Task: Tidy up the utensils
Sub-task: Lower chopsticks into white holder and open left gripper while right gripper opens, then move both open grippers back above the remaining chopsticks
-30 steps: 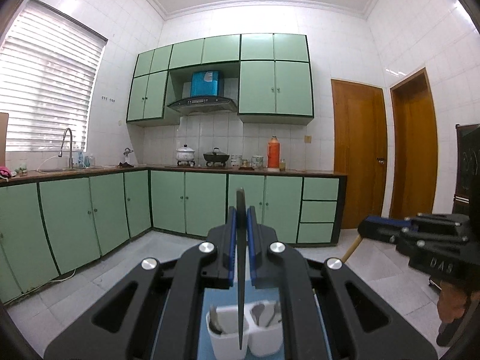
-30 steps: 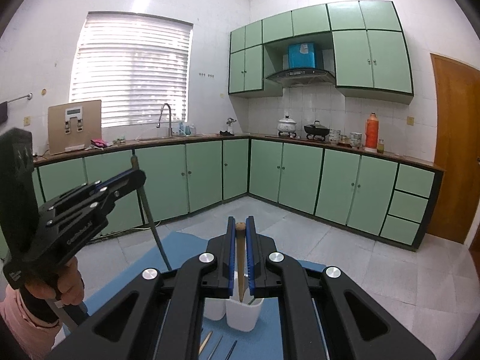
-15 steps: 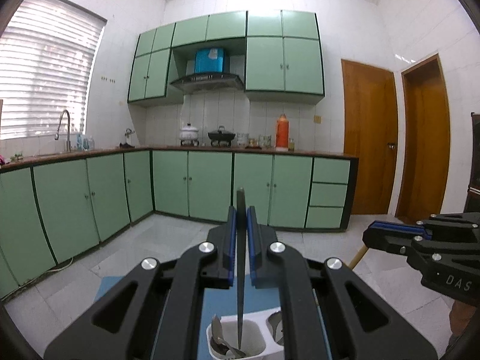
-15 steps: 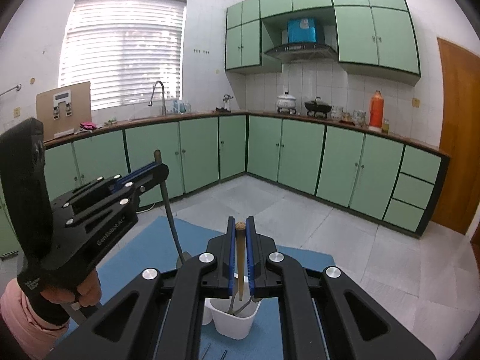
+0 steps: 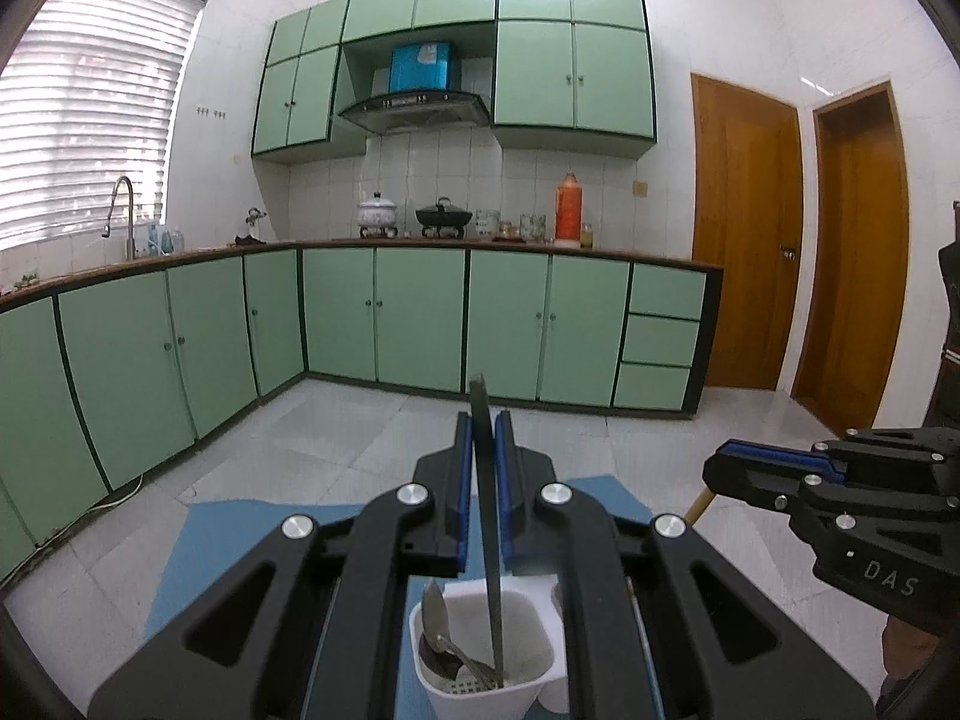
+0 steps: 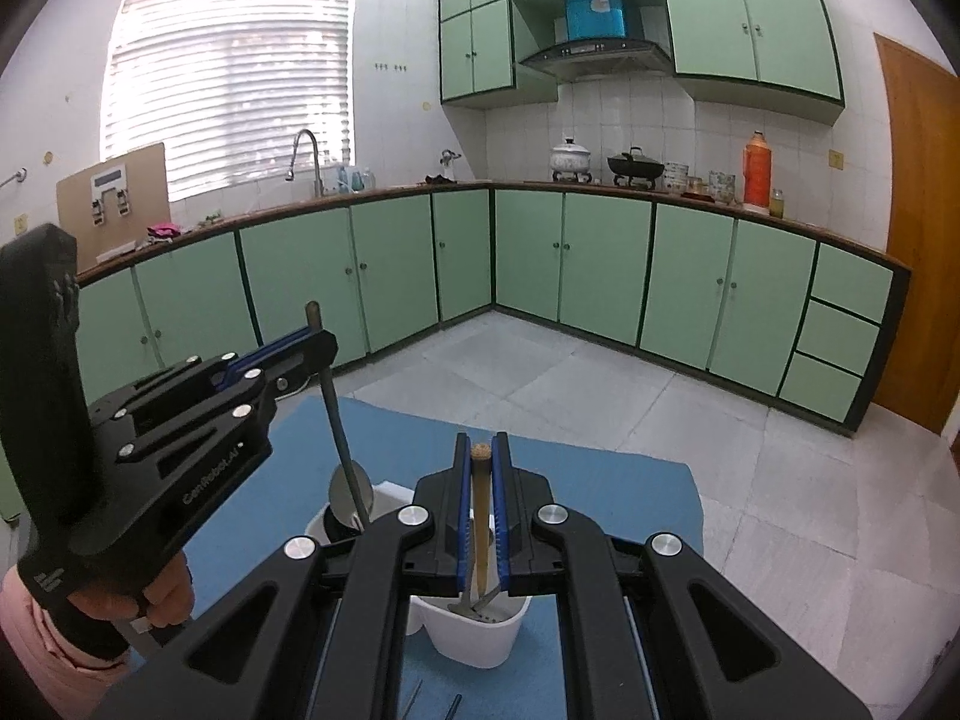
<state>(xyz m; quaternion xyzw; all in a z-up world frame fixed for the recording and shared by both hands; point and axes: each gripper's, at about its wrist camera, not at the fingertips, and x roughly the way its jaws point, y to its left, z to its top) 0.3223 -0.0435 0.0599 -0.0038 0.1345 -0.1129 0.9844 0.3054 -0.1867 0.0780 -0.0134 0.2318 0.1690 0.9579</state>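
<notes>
Both grippers lower utensils into a white holder on a blue mat.

The left gripper (image 5: pixel 483 462) has its jaws closed on a dark metal utensil handle (image 5: pixel 487 516), whose lower end reaches into the left compartment of the white utensil holder (image 5: pixel 528 684), beside a spoon (image 5: pixel 433 609). The right gripper (image 6: pixel 480 468) has its jaws closed on a wooden-handled utensil (image 6: pixel 479 516), its lower end inside the holder's right compartment. The holder stands on the blue mat (image 6: pixel 540 456) on the tiled floor (image 6: pixel 750 480).
</notes>
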